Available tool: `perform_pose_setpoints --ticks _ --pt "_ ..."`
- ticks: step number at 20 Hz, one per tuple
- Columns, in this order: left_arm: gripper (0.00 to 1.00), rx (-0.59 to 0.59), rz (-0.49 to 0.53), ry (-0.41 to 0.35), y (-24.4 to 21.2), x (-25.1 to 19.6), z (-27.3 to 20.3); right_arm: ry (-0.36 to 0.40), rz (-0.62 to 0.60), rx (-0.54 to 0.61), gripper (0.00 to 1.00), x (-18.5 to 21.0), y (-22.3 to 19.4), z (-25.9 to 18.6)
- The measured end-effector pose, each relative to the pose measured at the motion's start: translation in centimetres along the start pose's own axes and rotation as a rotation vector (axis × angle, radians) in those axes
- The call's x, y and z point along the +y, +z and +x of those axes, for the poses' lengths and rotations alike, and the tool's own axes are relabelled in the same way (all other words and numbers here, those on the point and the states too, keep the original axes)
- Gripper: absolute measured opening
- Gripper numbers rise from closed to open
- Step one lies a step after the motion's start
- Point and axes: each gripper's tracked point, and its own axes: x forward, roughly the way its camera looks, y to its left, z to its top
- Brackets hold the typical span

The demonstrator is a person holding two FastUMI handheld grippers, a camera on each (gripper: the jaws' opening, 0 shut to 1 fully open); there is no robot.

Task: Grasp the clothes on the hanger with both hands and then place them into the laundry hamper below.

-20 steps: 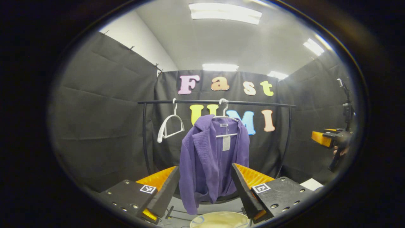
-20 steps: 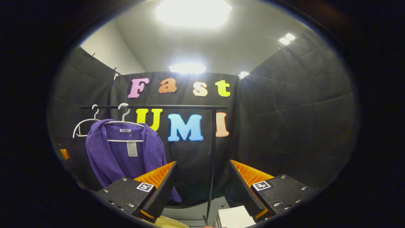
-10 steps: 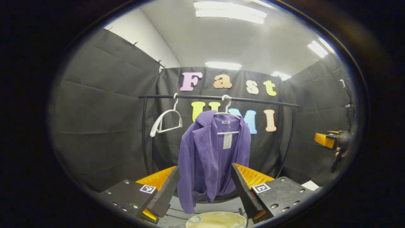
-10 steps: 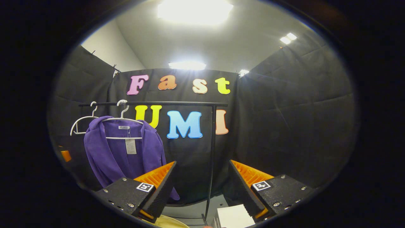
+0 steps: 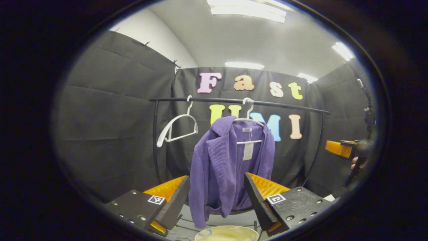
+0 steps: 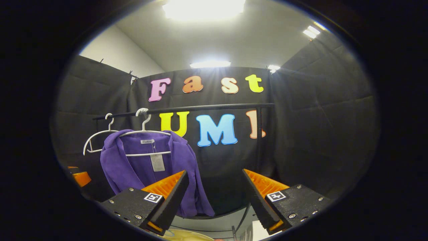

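Black metal forms the clothes rail [image 5: 234,101], which is seen spanning the back of the booth on two uprights. From it a purple ribbed cardigan [image 5: 220,167] is hung on a white hanger [image 5: 249,120], with a paper tag dangling at the neck; the garment is draped open, one sleeve falling below the hem. In the right gripper view the same cardigan [image 6: 147,170] is seen to the left of centre. An empty white hanger [image 5: 177,127] is hooked on the rail just beside it, tilted. Below the cardigan, a cream rim of the laundry hamper [image 5: 227,233] is visible at the bottom edge. The left gripper [image 5: 215,197] is held in front of the cardigan, its fingers spread wide and touching nothing. The right gripper [image 6: 214,197] is likewise held apart from the garment, fingers spread wide with nothing between them. The right gripper [image 5: 344,149] is also seen far off in the left gripper view, with part of a hand on it.
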Motion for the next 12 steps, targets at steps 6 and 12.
perform_pose_setpoints --ticks 6,12 --pt "0.94 -0.037 -0.044 0.107 2.2 -1.3 4.0 0.162 0.035 0.021 0.97 4.2 -0.1 7.4" --pt "0.97 -0.009 -0.1 0.228 0.3 -2.5 9.9 0.326 0.06 0.06 0.97 8.1 -0.8 13.9"
